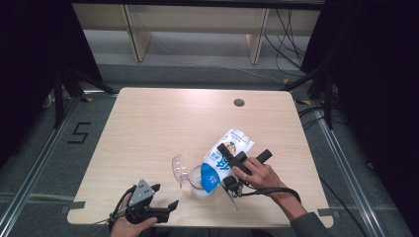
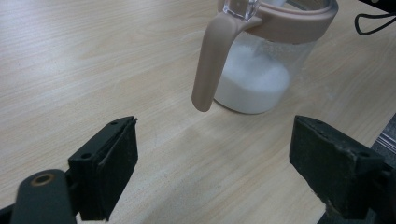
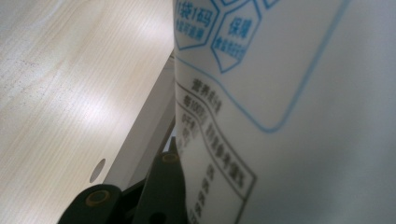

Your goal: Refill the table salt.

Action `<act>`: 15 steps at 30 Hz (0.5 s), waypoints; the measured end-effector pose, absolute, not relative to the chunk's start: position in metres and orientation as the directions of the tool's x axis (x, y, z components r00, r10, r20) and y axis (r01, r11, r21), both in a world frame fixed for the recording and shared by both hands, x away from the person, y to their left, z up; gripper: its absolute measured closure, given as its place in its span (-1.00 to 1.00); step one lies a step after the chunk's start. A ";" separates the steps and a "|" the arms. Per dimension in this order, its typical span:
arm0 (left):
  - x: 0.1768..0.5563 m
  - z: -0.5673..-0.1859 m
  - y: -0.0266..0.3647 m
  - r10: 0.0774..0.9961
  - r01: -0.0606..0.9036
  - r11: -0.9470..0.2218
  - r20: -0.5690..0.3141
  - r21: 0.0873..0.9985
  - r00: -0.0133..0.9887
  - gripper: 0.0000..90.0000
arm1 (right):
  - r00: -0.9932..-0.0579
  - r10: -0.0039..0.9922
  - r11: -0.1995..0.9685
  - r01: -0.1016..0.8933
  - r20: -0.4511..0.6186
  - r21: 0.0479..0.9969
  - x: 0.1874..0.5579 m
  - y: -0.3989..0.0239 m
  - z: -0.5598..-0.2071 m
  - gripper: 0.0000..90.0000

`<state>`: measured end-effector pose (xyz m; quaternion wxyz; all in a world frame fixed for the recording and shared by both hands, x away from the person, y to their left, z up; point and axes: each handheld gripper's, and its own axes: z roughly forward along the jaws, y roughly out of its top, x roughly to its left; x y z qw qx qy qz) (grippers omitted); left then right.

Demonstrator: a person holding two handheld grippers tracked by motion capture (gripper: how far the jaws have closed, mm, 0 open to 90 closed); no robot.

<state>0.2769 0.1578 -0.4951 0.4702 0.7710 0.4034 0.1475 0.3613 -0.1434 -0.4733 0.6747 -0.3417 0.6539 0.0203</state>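
A white and blue printed bag [image 1: 225, 158] is tilted with its blue end down over a clear pitcher [image 1: 197, 183]. My right gripper [image 1: 226, 151] is shut on the bag's upper half. In the right gripper view the bag [image 3: 289, 93] is pressed against one of the fingers [image 3: 164, 186]; the other is hidden behind it. The pitcher [image 2: 261, 70] has a beige rim and handle [image 2: 212, 60] and holds a white powdery heap [image 2: 254, 86]. Its clear lid [image 1: 179, 168] stands flipped open. My left gripper [image 1: 165, 196] is open near the table's front left edge, its jaws [image 2: 215, 172] wide apart just short of the handle.
The light wooden table [image 1: 163, 123] has a round cable hole [image 1: 239, 102] at the back right. A black cable [image 1: 276, 190] loops from the right gripper over the person's wrist. Black stands and floor rails flank the table.
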 end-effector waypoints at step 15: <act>0.277 -0.495 0.158 0.760 0.483 -0.233 -0.151 0.844 0.632 -0.67 | 0.145 -0.422 0.765 -0.472 -0.895 -0.437 0.361 -0.143 -0.472 0.70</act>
